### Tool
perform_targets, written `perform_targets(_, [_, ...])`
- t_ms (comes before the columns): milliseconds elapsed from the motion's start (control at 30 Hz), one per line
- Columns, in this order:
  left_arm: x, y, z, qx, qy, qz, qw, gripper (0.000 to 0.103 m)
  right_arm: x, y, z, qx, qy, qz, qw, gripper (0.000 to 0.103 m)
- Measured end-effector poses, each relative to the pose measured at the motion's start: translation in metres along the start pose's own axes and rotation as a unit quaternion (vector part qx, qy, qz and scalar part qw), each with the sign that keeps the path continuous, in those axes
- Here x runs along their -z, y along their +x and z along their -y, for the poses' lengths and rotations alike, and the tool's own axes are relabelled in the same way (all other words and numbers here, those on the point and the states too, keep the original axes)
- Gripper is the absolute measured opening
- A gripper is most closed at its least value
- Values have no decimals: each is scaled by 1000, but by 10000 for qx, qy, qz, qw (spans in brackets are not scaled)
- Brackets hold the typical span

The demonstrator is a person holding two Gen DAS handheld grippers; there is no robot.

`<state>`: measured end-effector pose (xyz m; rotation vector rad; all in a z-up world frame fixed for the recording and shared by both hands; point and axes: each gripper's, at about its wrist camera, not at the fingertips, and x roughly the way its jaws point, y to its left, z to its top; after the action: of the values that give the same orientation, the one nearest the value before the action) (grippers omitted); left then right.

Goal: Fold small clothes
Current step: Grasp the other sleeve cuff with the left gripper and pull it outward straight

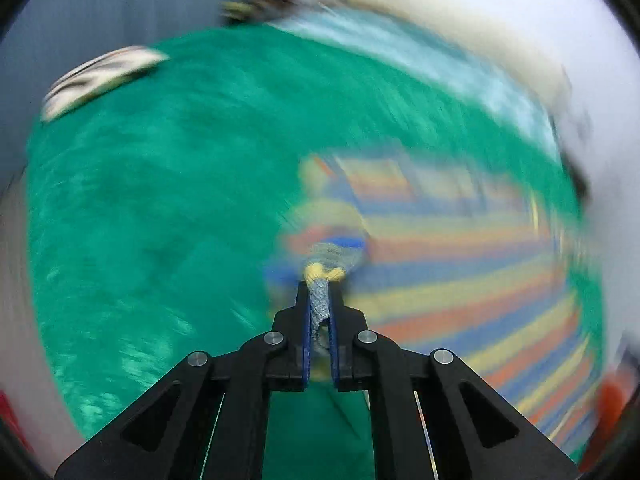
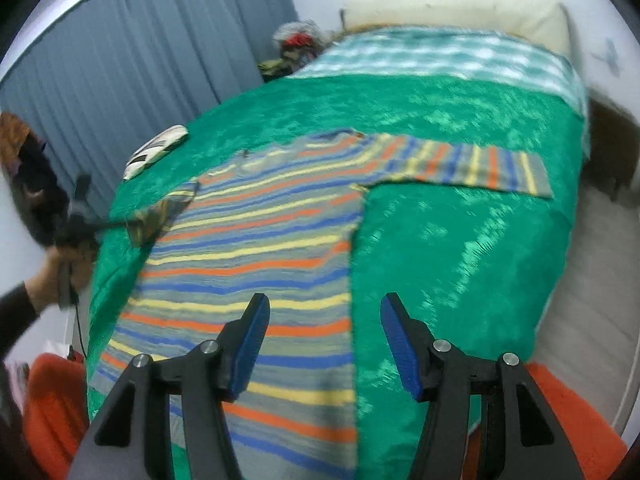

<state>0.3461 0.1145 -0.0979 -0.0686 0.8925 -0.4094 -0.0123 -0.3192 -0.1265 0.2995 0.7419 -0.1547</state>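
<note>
Two grippers, two different jobs at this point. The left gripper (image 1: 320,280) has its jaws clamped on a bunched end of the striped sweater (image 2: 256,248) — the knit is pinched between the blue pads, and from the right wrist view it looks to be the sleeve end on the left side, lifted off the bed. The left wrist view is badly smeared, so the exact spot of the pinch is hard to tell beyond that.

The sweater's body lies flat on the green bedspread (image 2: 460,240), with its other sleeve (image 2: 472,172) stretched out straight toward the right side of the bed. The right gripper (image 2: 324,344) hovers over the hem end of the body, jaws well apart and holding nothing.

To my eye the step in hand is folding the held sleeve in over the body. Doing it well probably means carrying the sleeve low and straight across so the stripes stay lined up, laying it down without a twist, and letting go only once it rests flat — the free gripper could pin the body to keep it from dragging.
</note>
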Motion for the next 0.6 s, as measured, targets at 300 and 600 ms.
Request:
perform_targets(300, [-21,39,-154,-1129,-2265,-527,9660,5,5,20,-11,-44,-38,-122,9999,58])
perform_targets(600, [17,45,-162,-605,-2449,-420,9668,74,5,30,-16,-34,-71,-224,9997,58])
